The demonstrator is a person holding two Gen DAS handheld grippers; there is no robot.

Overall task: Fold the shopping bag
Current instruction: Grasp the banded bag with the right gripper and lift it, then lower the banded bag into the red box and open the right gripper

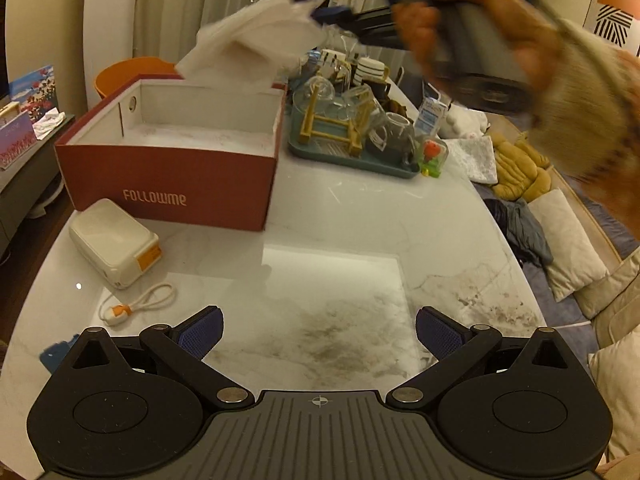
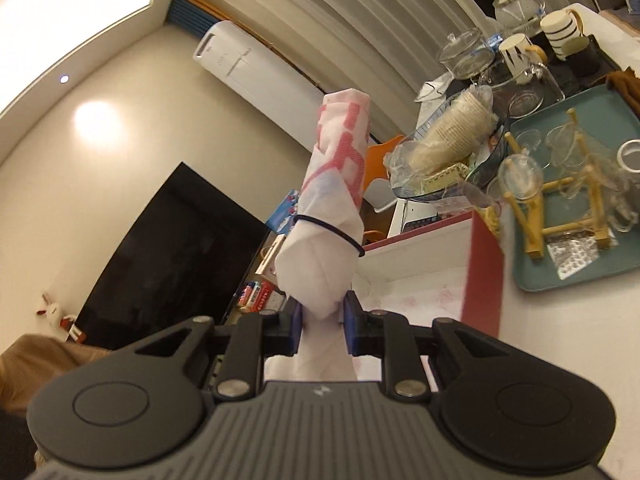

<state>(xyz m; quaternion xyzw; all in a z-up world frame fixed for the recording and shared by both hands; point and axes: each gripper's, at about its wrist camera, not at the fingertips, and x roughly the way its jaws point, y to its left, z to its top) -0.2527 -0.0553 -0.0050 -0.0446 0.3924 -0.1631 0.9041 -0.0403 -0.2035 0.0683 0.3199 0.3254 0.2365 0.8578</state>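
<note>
right tongs clamped on rolled shopping bag, bag jutting beyond tips; left tongs wide open, empty

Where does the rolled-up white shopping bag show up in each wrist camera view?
Left wrist: shopping bag blurred at upper centre, above the red box, held by the right gripper.
Right wrist: shopping bag at centre, sticking up from the right gripper.
Shared landmark: teal tray.
</note>
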